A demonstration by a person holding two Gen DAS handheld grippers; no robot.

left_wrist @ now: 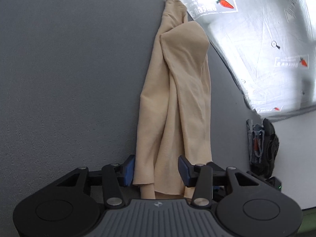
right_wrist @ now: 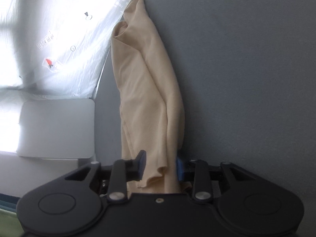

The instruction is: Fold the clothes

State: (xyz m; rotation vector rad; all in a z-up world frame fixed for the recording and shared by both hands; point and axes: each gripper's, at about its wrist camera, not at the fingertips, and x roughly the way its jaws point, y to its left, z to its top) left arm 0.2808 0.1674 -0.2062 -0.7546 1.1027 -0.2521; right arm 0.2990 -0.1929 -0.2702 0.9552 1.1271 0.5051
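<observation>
A beige cloth (left_wrist: 177, 90) is gathered into a long, twisted bundle over the grey table (left_wrist: 69, 79). It runs from my left gripper (left_wrist: 156, 170) to a far end near the table's edge. The blue pads (left_wrist: 129, 169) stand fairly wide, with the bunched near end filling the gap and pressed between them. In the right wrist view the same beige cloth (right_wrist: 146, 90) stretches away from my right gripper (right_wrist: 160, 165). That gripper's jaws are closer together, and its pads (right_wrist: 142, 163) clamp the folded hem. Neither view shows the other gripper.
A clear plastic sheet printed with carrots (left_wrist: 256, 39) lies beyond the table's edge; it also shows as the plastic sheet (right_wrist: 59, 39) in the right wrist view. A dark heap of garments (left_wrist: 263, 144) sits to the right. A white flat box (right_wrist: 57, 128) stands left of the table (right_wrist: 246, 79).
</observation>
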